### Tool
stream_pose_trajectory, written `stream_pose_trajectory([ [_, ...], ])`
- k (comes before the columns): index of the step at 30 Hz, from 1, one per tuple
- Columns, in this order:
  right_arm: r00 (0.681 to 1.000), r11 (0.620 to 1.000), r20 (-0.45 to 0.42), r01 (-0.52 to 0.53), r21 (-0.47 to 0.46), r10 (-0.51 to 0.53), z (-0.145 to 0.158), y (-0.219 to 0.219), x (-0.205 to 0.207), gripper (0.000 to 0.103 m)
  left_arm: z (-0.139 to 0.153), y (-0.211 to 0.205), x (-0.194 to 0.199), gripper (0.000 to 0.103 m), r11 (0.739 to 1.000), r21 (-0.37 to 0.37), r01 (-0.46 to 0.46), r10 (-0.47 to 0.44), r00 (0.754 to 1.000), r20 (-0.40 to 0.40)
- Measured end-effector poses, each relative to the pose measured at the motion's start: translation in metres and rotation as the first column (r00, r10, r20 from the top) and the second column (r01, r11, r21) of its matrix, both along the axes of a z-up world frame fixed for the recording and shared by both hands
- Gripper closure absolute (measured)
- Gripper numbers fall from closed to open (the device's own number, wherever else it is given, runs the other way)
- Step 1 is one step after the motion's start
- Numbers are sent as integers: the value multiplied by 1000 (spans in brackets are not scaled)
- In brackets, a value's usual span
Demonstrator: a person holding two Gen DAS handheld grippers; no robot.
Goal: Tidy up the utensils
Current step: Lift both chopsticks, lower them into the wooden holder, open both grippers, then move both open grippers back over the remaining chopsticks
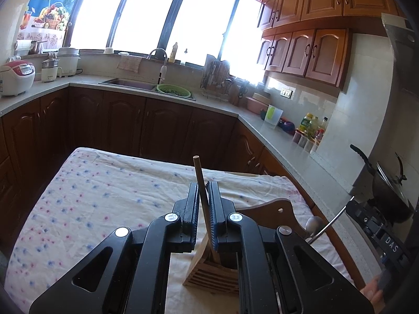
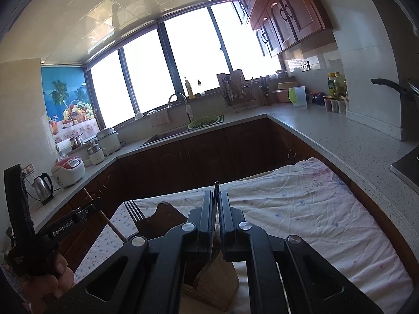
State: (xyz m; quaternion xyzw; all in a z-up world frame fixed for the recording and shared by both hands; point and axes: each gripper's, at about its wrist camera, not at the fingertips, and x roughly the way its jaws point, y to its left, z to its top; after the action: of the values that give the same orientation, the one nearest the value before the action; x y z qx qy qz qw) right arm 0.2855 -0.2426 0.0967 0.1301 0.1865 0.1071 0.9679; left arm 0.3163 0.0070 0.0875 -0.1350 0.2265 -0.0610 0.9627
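A wooden utensil holder (image 1: 209,277) (image 2: 212,282) stands on the table's flowered cloth (image 1: 91,196) (image 2: 301,209), right under both grippers. A wooden chopstick (image 1: 198,170) rises slanted between the jaws of my left gripper (image 1: 203,184), its lower end down in the holder; thin gaps show beside it. My right gripper (image 2: 216,192) has a thin dark metal handle (image 2: 216,186) between its jaws, with a sliver of light at one side. A fork (image 2: 134,209) stands tines up in the holder. A spoon bowl (image 1: 313,222) shows at the holder's right.
Dark cabinets and a grey counter (image 1: 301,157) wrap around the table. A sink (image 1: 128,82) with a green colander lies at the back. A wok (image 1: 387,191) sits on the stove at the right. A kettle (image 2: 43,187) and rice cooker (image 2: 68,171) stand on the left counter.
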Motion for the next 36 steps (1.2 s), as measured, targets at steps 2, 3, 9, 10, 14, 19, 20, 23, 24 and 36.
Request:
stream_pose_trajectory([
  [2, 1000, 1000, -3, -4, 22, 4, 1, -2, -3, 90, 1, 2, -3, 88, 1000, -13, 10, -10, 1000, -5],
  [3, 1000, 1000, 0, -6, 30, 6, 2, -3, -4, 88, 2, 3, -6, 83, 1000, -11, 5, -5, 1000, -4],
  [9, 998, 998, 66, 1, 67, -6, 18, -10, -26, 34, 13, 8, -30, 54, 1000, -10, -14, 14, 1000, 16],
  [10, 997, 997, 76, 4, 72, -9, 20, -11, -31, 29, 14, 8, -35, 48, 1000, -1, -20, 20, 1000, 18],
  [14, 994, 997, 112, 10, 77, -19, 26, -14, -52, 11, 15, 9, -61, 30, 999, 29, -42, 41, 999, 32],
  [19, 990, 997, 134, 22, 71, -31, 23, -16, -80, 3, 5, 11, -93, 26, 996, 69, -55, 54, 998, 11],
  [20, 991, 997, 130, 24, 71, -34, 21, -16, -85, 3, 1, 13, -98, 26, 996, 68, -57, 58, 998, -1],
  [23, 993, 997, 112, 25, 79, -34, 13, -15, -98, 3, -10, 19, -113, 26, 997, 56, -58, 60, 998, -31],
  [24, 994, 997, 103, 24, 79, -32, 9, -16, -102, 3, -13, 20, -118, 26, 997, 57, -61, 63, 997, -39],
  [36, 999, 999, -48, 17, 38, -15, -36, -9, -136, 3, -55, 26, -159, 25, 997, 62, -50, 59, 987, -150],
])
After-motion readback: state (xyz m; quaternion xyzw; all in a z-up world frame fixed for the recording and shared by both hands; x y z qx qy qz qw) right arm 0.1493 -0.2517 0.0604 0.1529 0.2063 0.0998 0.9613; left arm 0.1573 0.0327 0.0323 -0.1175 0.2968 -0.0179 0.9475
